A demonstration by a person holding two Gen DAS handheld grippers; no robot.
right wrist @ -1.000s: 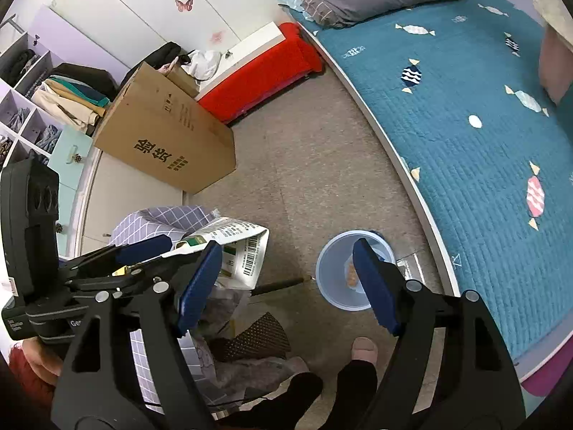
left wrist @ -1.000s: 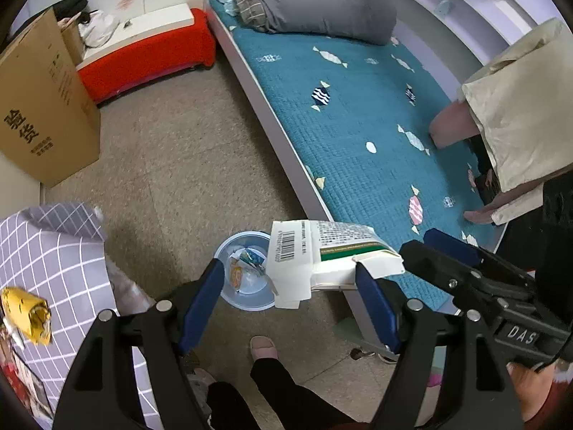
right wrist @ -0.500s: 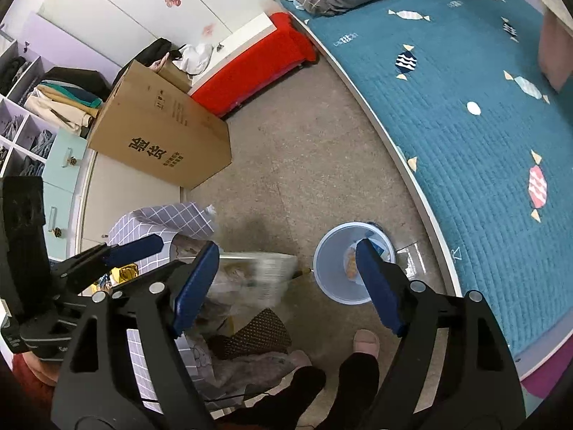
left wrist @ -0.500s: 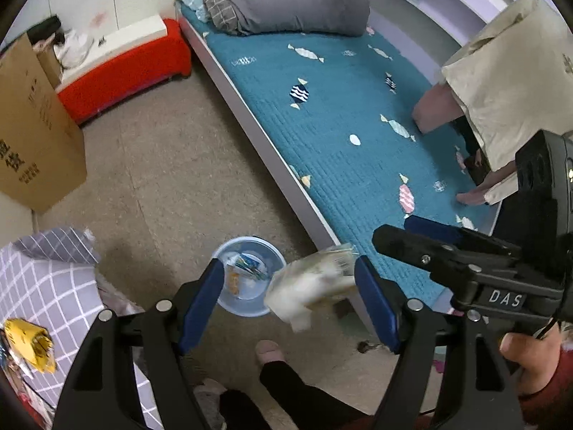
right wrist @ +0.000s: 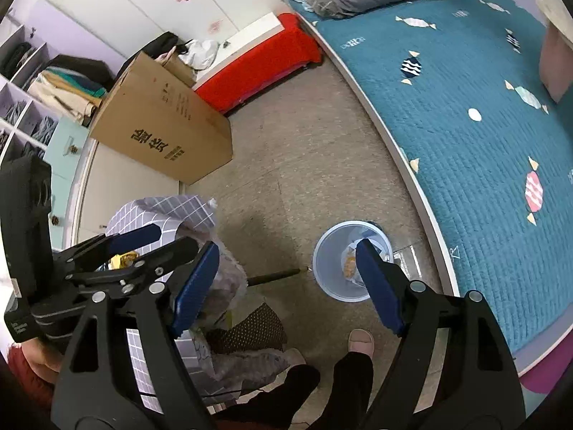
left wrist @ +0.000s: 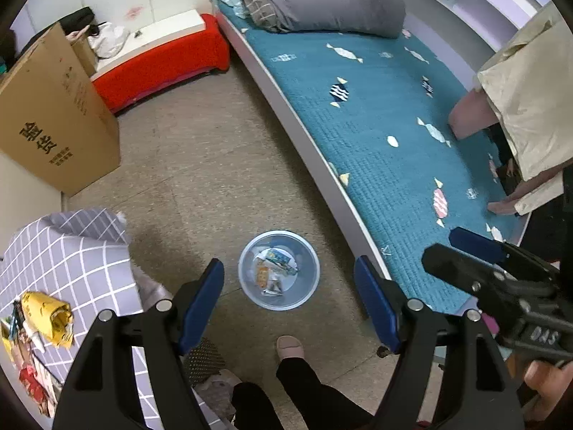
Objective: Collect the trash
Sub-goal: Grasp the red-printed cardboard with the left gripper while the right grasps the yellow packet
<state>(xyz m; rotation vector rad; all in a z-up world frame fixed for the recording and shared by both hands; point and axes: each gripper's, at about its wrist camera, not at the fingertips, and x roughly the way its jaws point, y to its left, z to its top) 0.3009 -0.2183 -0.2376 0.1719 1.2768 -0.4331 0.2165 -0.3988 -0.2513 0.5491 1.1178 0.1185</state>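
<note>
Hovering over the bin (left wrist: 279,269) | left claw (left wrist: 289,299) spread wide, empty | right claw (right wrist: 286,279) spread too, empty | wrappers (left wrist: 274,268) sit inside bin on floor (left wrist: 200,150)

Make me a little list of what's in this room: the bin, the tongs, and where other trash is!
bin: light blue trash bin on the floor beside the bed
in bin: a few wrappers
left tongs: open, empty, above the bin
right tongs: open, empty
other trash: yellow wrapper on the checked cloth
nearby: cardboard box, red bench
</note>
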